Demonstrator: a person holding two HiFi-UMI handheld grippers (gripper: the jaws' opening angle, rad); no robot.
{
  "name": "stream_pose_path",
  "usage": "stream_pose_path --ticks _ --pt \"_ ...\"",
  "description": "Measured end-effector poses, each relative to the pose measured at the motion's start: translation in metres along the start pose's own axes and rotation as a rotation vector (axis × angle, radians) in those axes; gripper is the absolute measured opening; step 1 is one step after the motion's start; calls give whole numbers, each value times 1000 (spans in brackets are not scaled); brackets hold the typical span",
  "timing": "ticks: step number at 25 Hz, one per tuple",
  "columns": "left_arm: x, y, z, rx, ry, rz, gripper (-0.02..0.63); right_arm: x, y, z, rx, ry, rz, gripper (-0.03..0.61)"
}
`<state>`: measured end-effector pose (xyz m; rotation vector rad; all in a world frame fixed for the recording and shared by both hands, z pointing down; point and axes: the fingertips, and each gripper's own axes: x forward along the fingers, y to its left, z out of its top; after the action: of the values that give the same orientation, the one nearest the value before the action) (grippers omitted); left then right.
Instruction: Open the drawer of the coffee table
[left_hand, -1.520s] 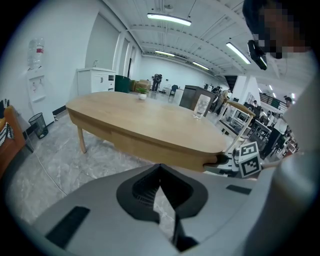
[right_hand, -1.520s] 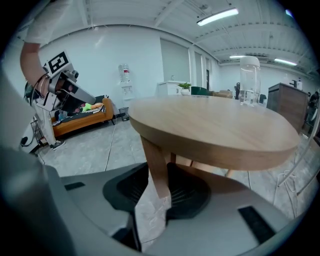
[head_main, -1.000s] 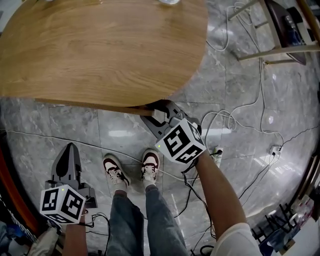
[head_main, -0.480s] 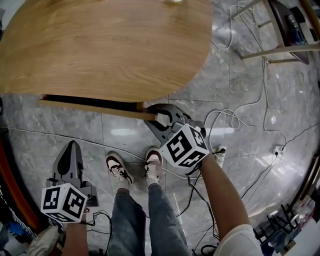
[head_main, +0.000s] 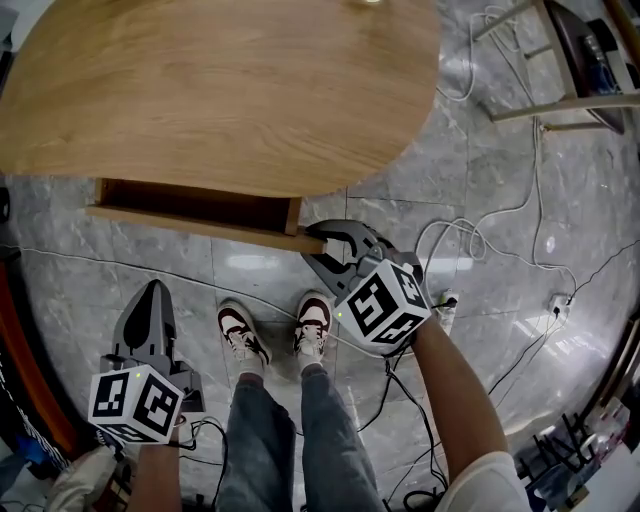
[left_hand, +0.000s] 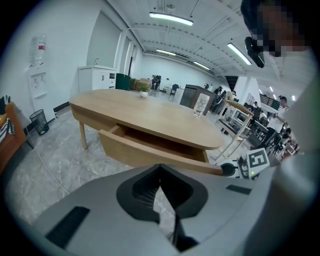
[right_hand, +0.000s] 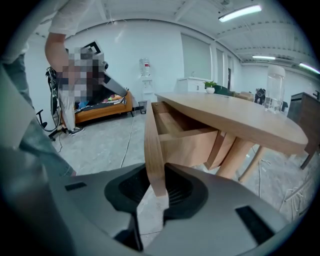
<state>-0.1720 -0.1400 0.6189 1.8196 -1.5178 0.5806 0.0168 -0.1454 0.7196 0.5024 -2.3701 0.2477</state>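
1. Where the right claw (right_hand: 156, 192) meets the work, its jaws stand narrow and pinch the right-hand end of the drawer front (right_hand: 151, 145) between the pads; nothing else sits in the grip.
2. Left claw (left_hand: 160, 167): jaws together and empty, hanging low beside the person's left shoe (head_main: 238, 335), well apart from the drawer (head_main: 195, 205).
3. Drawer: partly drawn out from under the oval wooden tabletop (head_main: 220, 90) of the coffee table. Its front panel stands clear of the tabletop's edge and its inside is exposed. No contents can be made out.
4. Handling, as a judgement:
   - The drawer is a stiff wooden box, probably light while empty, and not fragile.
   - No knob or pull shows, so the thin front panel is the only purchase.
   - Its smooth finish may slide between the pads under a hard tug.
   - A hold at one end tends to skew the box in its runners, so it could bind.
   - A hold nearer the panel's middle, pulled straight and level, should run more freely.
5. Surroundings: grey marble floor (head_main: 500, 150) with loose cables (head_main: 480, 225) to the person's right, and a glass (right_hand: 274, 90) on the tabletop's far part.
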Motion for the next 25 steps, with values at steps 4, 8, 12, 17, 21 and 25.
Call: stream_pose_path --ticks 4,8,12,17,21,25 --pt "-3 2 -1 -12 2 12 -8 -1 5 -1 -6 8 7 84" --pt "-5 4 -2 -14 -6 15 -8 0 5 -1 -11 11 3 84" --pt "-6 3 -3 -26 -3 22 -8 -1 8 -2 -18 14 15 83" --pt "2 3 -2 -20 -6 7 -8 2 13 -5 -24 16 30 80" --pt "-4 7 -6 -24 -2 14 -8 1 24 -6 -30 17 37 80" --pt "-13 10 -9 -20 -6 15 -8 -3 38 -5 -34 21 44 80"
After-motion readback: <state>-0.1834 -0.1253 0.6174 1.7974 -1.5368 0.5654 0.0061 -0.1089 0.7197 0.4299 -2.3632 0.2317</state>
